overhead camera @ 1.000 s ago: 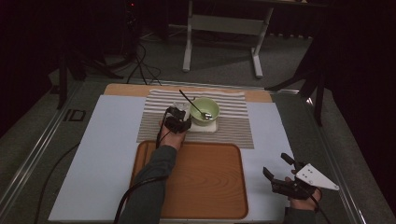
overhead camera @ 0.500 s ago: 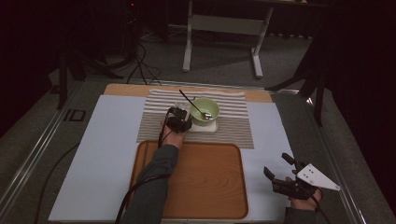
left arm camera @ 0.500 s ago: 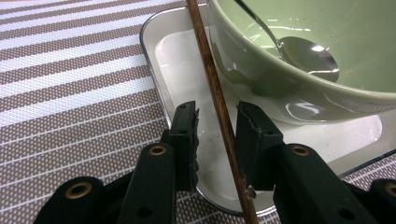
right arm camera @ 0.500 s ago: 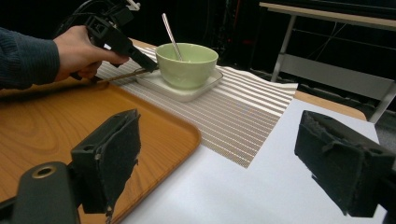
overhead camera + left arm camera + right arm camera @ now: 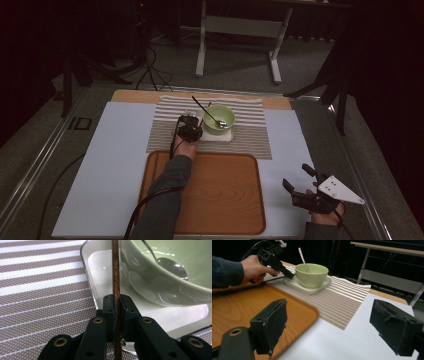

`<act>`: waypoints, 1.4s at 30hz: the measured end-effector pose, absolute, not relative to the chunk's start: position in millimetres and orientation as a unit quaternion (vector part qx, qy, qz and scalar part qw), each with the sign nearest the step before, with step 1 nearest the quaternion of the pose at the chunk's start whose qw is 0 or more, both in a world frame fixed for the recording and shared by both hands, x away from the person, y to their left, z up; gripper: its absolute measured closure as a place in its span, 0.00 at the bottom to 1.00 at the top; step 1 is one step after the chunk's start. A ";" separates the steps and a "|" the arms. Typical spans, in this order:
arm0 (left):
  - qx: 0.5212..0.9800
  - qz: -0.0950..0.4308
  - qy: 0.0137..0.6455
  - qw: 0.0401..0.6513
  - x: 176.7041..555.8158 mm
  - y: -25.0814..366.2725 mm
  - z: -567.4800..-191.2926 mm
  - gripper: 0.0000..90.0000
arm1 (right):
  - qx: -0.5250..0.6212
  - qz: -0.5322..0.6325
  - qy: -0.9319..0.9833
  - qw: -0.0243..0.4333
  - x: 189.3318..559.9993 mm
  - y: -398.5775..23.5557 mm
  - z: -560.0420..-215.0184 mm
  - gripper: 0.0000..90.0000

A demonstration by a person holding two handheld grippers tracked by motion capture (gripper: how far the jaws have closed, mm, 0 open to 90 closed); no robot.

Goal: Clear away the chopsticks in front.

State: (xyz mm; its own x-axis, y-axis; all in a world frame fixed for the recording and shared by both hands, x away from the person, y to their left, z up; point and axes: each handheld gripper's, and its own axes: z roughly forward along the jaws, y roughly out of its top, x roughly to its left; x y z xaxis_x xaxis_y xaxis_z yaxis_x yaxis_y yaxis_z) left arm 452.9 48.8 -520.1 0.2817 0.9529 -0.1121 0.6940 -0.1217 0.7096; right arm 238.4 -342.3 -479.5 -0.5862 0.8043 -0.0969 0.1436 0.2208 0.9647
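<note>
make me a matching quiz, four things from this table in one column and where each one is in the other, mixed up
Things:
1. spoon
2. green bowl
3. brown stick
4. wooden tray

Places:
A. on the white dish
B. clamped in the left gripper
C. inside the bowl
D. nearest the person, in front of the striped mat

Pairs: 1-C, 2-A, 3-B, 4-D

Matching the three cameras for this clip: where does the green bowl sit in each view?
High view: green bowl at upper centre, on the striped mat.
Left gripper view: green bowl at upper right, beyond the left tool, shut on a brown stick.
Right gripper view: green bowl at upper centre-left.
Shared landmark: the white square dish under the bowl.
</note>
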 end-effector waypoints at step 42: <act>0.624 0.236 0.635 0.389 388.3 146.9 -458.6 0.94 | 0.333 0.527 0.714 0.318 237.2 -340.6 -479.3 0.15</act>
